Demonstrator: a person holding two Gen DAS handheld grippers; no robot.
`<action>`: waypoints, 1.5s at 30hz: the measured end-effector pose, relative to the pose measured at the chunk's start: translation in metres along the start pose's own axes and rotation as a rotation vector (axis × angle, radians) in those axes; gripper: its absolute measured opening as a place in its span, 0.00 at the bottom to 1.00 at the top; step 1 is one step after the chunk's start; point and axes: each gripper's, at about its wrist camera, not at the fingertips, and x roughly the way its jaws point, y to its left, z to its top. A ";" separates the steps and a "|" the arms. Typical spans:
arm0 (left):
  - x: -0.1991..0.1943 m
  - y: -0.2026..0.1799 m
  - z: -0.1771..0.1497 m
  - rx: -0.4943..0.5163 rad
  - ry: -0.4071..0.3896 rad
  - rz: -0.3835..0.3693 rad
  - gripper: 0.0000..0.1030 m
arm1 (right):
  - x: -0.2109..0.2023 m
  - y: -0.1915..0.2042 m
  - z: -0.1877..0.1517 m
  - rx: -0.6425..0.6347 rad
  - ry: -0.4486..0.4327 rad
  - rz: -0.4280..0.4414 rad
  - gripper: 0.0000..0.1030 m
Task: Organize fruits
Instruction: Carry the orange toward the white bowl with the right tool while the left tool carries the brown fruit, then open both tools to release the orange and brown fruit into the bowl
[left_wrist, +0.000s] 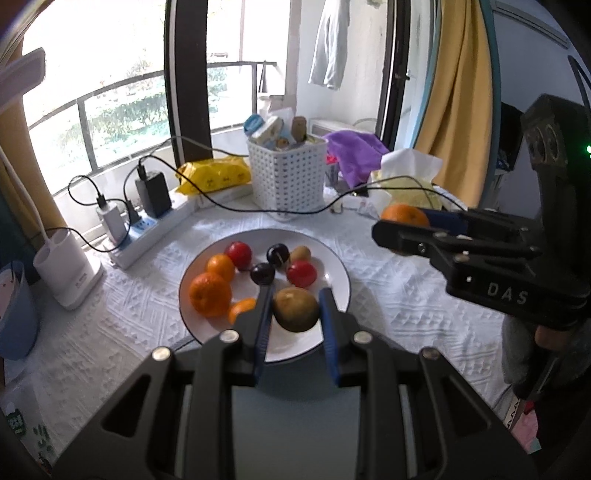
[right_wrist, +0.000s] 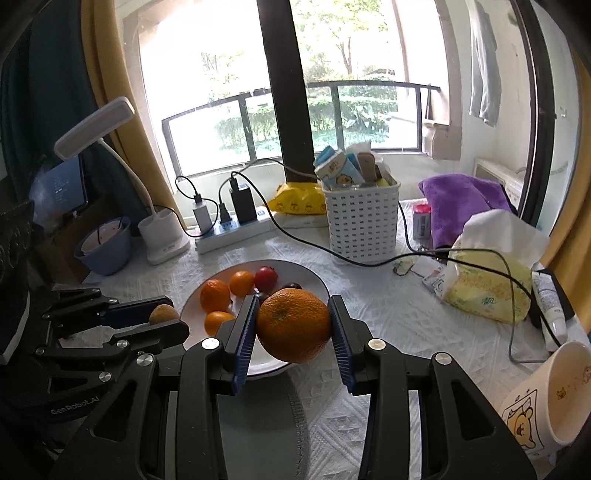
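A white plate on the white tablecloth holds several small fruits: oranges, red ones and dark plums. My left gripper is shut on a brown kiwi just above the plate's near edge; the kiwi also shows in the right wrist view. My right gripper is shut on a large orange and holds it above the plate's near right side. The held orange also shows in the left wrist view.
A white perforated basket of packets stands behind the plate. A power strip with chargers and black cables lies at back left. A tissue pack, purple cloth and mug are right. A lamp base is left.
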 end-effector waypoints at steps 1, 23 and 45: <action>0.003 0.001 -0.001 -0.002 0.007 -0.001 0.25 | 0.002 -0.002 -0.001 0.003 0.006 0.000 0.40; 0.054 0.015 -0.015 0.027 0.126 0.055 0.26 | 0.061 -0.003 -0.015 0.024 0.129 0.041 0.40; 0.026 0.045 -0.028 -0.068 0.087 0.052 0.27 | 0.085 0.025 -0.019 0.000 0.221 0.037 0.41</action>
